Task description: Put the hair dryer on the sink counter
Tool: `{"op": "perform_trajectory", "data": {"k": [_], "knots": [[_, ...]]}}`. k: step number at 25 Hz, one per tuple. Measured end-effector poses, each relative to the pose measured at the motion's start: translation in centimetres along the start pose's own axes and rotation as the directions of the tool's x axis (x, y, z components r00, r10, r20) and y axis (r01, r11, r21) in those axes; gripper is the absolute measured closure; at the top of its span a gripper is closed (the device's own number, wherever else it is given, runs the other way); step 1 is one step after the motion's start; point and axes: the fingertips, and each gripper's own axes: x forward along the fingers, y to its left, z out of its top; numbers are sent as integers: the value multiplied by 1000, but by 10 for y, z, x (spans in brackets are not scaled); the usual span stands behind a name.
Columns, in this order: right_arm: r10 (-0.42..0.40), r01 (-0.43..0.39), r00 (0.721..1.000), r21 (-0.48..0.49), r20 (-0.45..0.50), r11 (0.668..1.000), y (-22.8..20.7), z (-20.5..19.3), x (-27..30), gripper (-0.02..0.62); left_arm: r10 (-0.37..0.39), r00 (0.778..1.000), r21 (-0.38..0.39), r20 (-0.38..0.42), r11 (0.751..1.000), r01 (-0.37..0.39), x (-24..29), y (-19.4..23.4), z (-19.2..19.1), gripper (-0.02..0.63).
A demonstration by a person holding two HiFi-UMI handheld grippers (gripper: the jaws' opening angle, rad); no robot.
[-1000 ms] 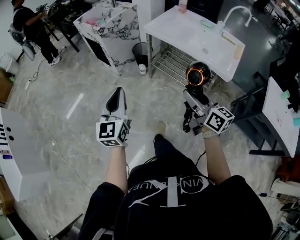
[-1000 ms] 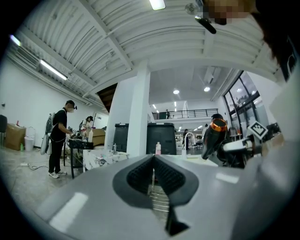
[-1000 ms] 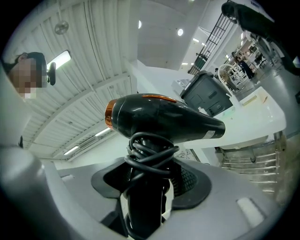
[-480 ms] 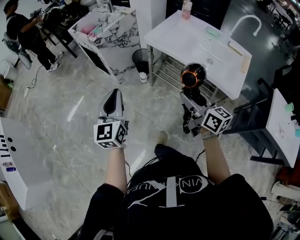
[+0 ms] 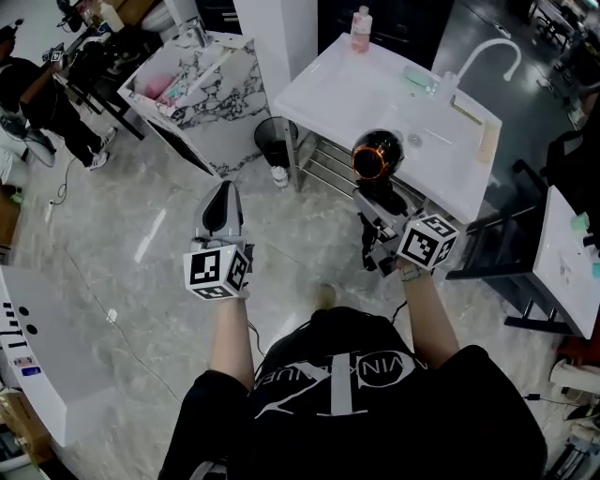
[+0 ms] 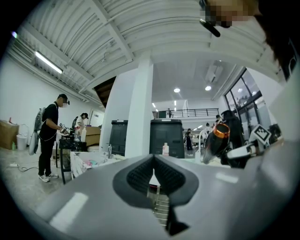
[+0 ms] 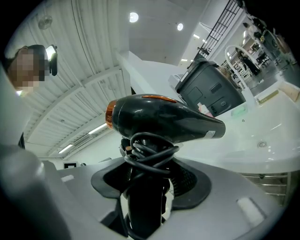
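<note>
A black hair dryer (image 5: 375, 155) with an orange ring at its back stands upright in my right gripper (image 5: 377, 204), which is shut on its handle. In the right gripper view the dryer's body (image 7: 164, 117) lies crosswise above the jaws, its cord (image 7: 149, 151) wound round the handle. The dryer hangs over the near edge of the white sink counter (image 5: 347, 84), whose basin and faucet (image 5: 495, 49) are at the right. My left gripper (image 5: 225, 195) is held out over the floor, left of the counter, shut and empty (image 6: 153, 176).
A pink bottle (image 5: 360, 28) stands at the counter's far edge. Under the counter is a wire shelf (image 5: 328, 161), beside it a black waste bin (image 5: 275, 139). A marble-topped table (image 5: 192, 80) stands to the left, with a person (image 5: 37, 94) beyond it. Another white table (image 5: 562, 244) is at the right.
Both grippers have moved forward toward the sink counter. The dryer now hangs at the counter's near edge. The left gripper keeps its place beside it.
</note>
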Motion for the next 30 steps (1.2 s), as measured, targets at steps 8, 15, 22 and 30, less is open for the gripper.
{"op": "perform_trajectory", "data": {"k": [8,15,22,30], "knots": [[-25,25,1000,-18,-14,1000,-30,15,19,336,-27,1000,-12,-13,1000,27,44,-3,-11,606],[-35,35,999,9,-18,999,-42,17,35,336,-38,998,-9,-46,999,37,67,2,-18,606],[-83,83,996,7,-21,997,-64,29,68,336,-118,992,0,-33,993,118,132,4,-14,606],[-151,151,988,4,10,988,-105,68,126,336,-227,974,-21,-21,974,226,243,22,-11,606]]}}
